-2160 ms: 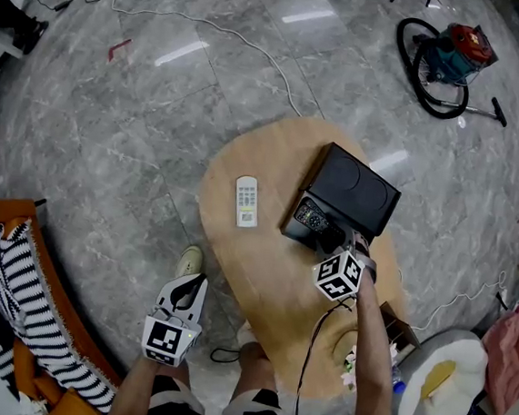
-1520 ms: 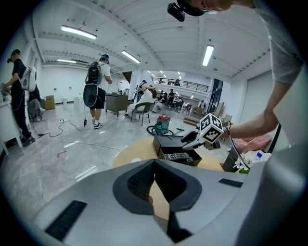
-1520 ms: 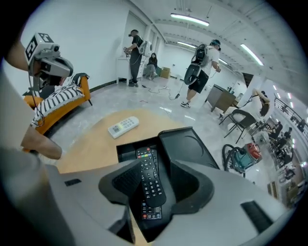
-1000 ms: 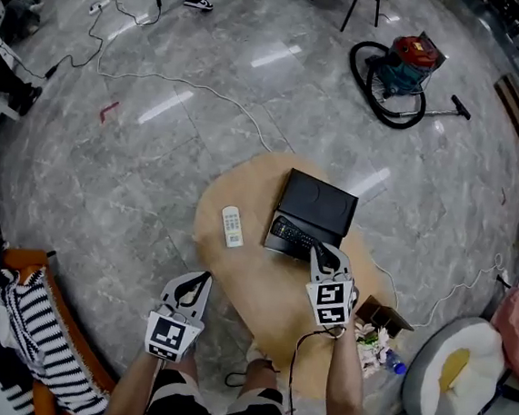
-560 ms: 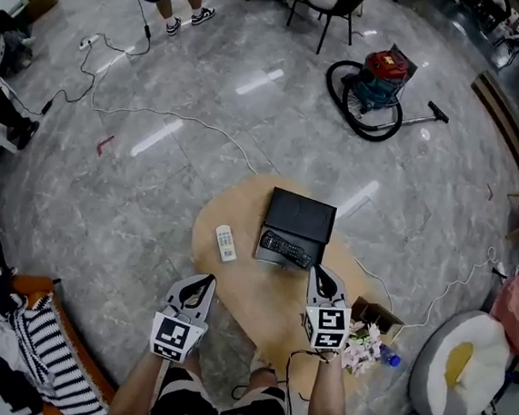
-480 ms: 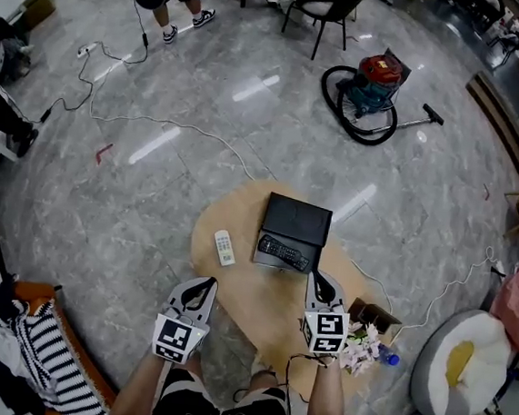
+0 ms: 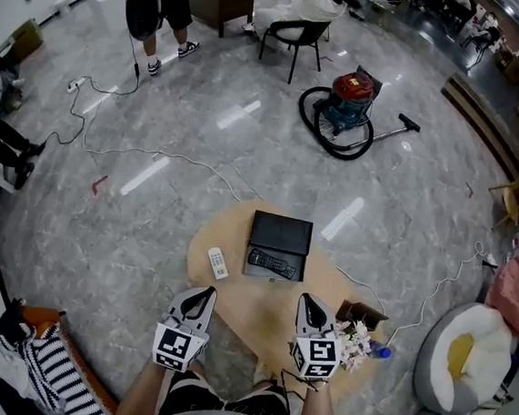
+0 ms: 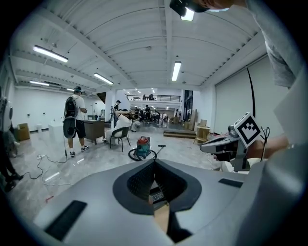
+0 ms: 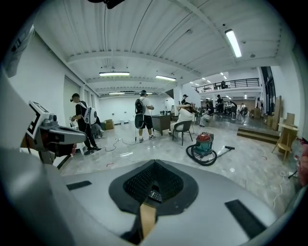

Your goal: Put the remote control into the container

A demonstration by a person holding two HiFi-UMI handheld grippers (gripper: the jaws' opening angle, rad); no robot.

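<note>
A black remote control lies in the front part of the open black container on the oval wooden table. A white remote rests on the table left of the container. Both grippers are held up near the table's front edge, well short of the container. My left gripper has its jaws together and nothing in them. My right gripper is shut and empty too. In the left gripper view the black remote peeks through the gap behind the shut tips; the right gripper view shows the same.
A flower bunch and a small cardboard box sit at the table's right end. A red vacuum cleaner, a chair, standing people and floor cables lie beyond. A striped cloth is at bottom left.
The right gripper left the black remote in the container and drew back. Both grippers rose and pulled toward the table's front; the view lifted, so table and container look smaller.
</note>
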